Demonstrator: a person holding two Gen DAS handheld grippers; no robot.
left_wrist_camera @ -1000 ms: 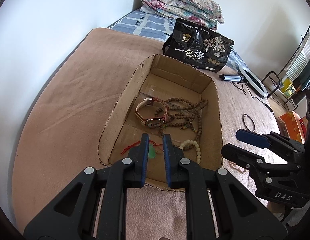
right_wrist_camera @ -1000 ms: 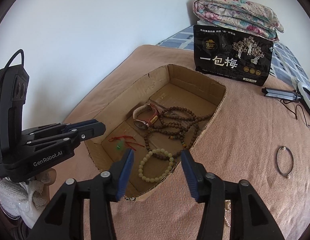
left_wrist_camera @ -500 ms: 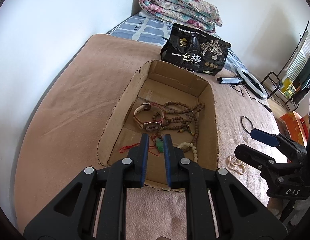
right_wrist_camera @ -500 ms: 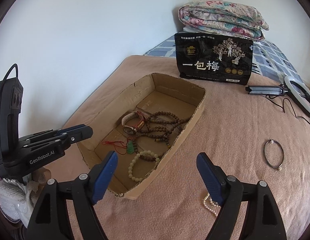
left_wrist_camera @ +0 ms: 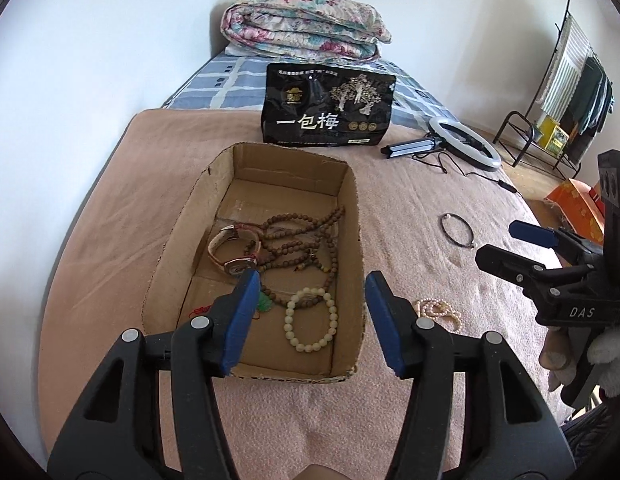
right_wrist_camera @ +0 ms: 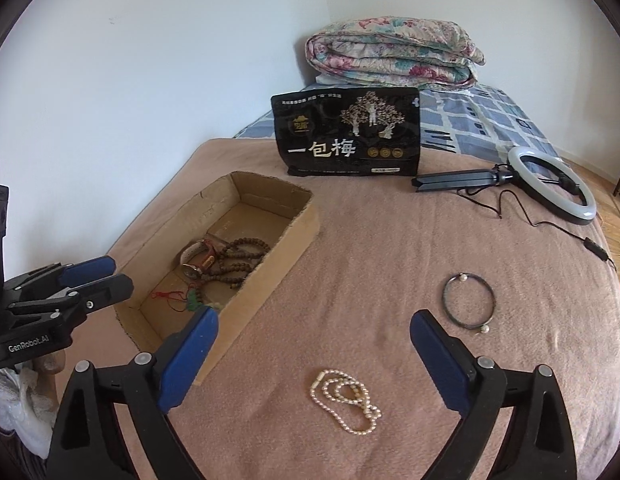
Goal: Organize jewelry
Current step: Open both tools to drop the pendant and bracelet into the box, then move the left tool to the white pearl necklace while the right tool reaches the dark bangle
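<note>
Your right tool [right_wrist_camera: 311,356], jaws opening and empty, hangs over the pearl necklace [right_wrist_camera: 345,406] low in the frame on the bed: light, limp, slippery, so pinch the bunched loops.

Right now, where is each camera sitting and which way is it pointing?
Left wrist: on the left gripper, tilted down at the cardboard box; its jaws are opening, empty; the right gripper shows at right.
Right wrist: on the right gripper, tilted down at the pearl necklace on the blanket; jaws opening, empty; left gripper at left.
Shared: box, necklace, bangle, black bag.
</note>
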